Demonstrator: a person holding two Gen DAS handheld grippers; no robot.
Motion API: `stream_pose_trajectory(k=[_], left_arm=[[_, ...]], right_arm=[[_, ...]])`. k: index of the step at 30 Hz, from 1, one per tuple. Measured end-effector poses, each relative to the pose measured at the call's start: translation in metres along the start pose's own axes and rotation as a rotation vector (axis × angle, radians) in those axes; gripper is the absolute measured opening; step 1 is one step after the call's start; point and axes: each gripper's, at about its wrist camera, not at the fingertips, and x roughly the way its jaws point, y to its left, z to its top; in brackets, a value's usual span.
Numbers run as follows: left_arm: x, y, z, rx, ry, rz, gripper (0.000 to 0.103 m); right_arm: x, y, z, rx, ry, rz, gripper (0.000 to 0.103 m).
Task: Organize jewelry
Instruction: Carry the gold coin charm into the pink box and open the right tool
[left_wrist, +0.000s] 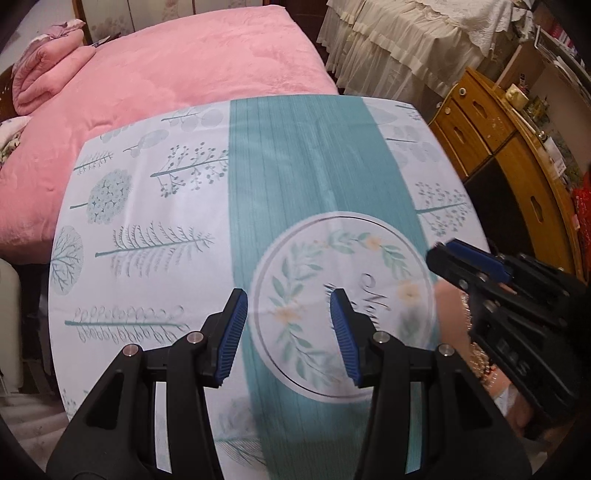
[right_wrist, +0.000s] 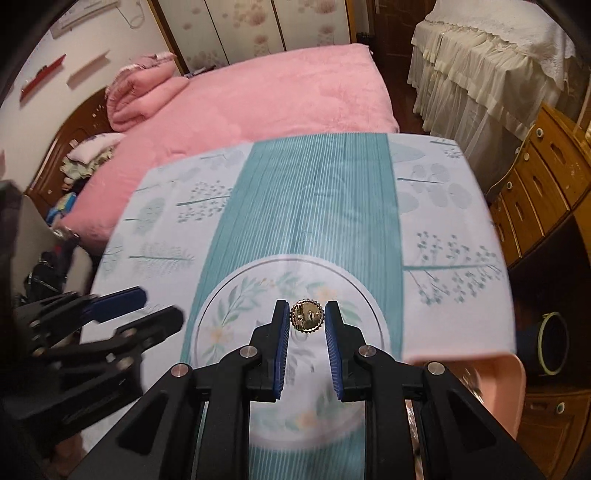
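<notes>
Right jaws: the right gripper (right_wrist: 306, 320) has its blue pads drawn in narrow and pinching a small gold brooch (right_wrist: 307, 316) between the tips; each pad touches an opposite edge of the piece.
Left jaws: the left gripper (left_wrist: 289, 309) stands spread about halfway, with nothing between its pads and only the patterned cloth showing through the gap.
Brooch, facing: a round, scallop-edged gold disc, seen nearly flat-on from the right wrist camera, so its broad face is turned back toward the camera. It looks like the back side, with a small pin or clasp fitting across the middle, though the detail is too fine to be sure.
Brooch, long axis: none to speak of, as the piece is round; the small fitting on it runs roughly across, from pad to pad.
Brooch, place: right at the fingertips of the right gripper, held above the counter (right_wrist: 443, 206), over the white circular wreath print (right_wrist: 236, 295) on the teal and white cloth.
Grippers, relation: in the right wrist view the left gripper sits low at the left, well apart from the brooch.
Tray: a pink tray (right_wrist: 506, 384) shows at the counter's near right corner, with glittering pieces in it that are too blurred to name.
Beyond the counter: a bed with a pink blanket (right_wrist: 266, 96).
</notes>
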Motion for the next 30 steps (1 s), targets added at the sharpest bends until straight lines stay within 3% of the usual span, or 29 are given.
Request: stream_pose_trajectory(k=[6, 14, 23, 30], left_arm=[[-0.026, -0.042, -0.017, 0.028, -0.018, -0.029, 0.044], [-0.052, -0.103, -0.043, 0.096, -0.050, -0.063, 0.044], [-0.056, -0.142, -0.068, 0.125, -0.059, -0.092, 0.044], [-0.043, -0.140, -0.078, 0.101, -0.022, -0.094, 0.044]], right_arm=[[-0.070, -0.018, -0.040, 0.007, -0.028, 0.005, 0.019], [-0.125, -0.055, -0.092, 0.029, -0.046, -0.038, 0.019], [-0.146, -0.098, -0.128, 0.096, -0.034, -0.053, 0.019], [-0.133, -0.118, -0.135, 0.139, 0.005, -0.059, 0.019]])
